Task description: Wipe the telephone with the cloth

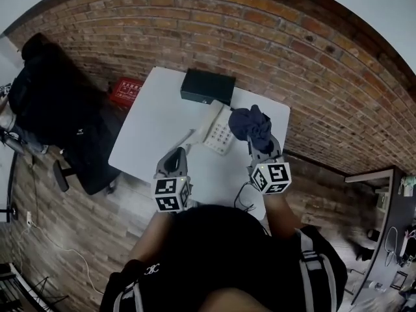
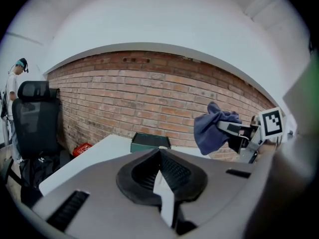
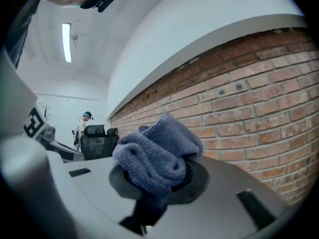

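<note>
Behind telephone (image 1: 218, 130), black box (image 1: 207, 86), right gripper (image 1: 255, 140) clamping cloth (image 1: 252, 123), left gripper (image 1: 178, 153) closed, empty.

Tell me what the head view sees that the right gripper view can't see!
Only the head view shows the white telephone, the dark box and the table under them. Only the right gripper view shows the ceiling light. Both show the blue cloth clamped in the right gripper, the brick wall and the black chair.
</note>
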A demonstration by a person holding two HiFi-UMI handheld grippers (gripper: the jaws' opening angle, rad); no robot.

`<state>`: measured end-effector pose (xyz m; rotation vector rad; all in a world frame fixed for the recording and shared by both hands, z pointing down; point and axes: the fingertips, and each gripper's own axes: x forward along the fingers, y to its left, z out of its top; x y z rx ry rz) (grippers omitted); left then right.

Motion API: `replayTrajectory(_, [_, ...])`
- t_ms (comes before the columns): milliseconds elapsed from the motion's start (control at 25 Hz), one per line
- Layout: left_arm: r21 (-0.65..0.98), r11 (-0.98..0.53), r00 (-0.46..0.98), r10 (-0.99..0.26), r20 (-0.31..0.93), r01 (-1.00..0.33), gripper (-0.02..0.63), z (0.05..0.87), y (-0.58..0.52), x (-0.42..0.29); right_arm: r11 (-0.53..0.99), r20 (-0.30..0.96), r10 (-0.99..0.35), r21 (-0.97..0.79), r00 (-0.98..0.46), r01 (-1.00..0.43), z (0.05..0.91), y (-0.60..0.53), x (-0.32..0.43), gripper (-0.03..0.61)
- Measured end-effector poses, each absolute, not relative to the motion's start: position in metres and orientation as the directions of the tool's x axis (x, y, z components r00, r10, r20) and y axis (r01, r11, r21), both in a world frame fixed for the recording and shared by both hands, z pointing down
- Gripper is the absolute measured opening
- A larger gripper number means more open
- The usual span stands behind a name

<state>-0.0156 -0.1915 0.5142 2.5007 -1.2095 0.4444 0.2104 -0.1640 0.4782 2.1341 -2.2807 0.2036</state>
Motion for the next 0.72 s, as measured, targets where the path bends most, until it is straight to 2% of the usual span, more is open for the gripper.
replayTrajectory(360, [0.15,-0.628,0.63,-0.674,0.385,-0.764,-0.008,0.506,-0.199,-0.004,0.055,0.105,-0.992,-0.134,-0.07,-0.989,0.479,-0.145,0.183,0.052])
replayTrajectory(720, [0.163,-0.696,0.698,-0.616,0.366,-0.7,-0.008,0.503,-0.196,0.007,0.124,0.064,-0.989,-0.155,-0.136,-0.98,0.477,-0.132,0.16,0.052])
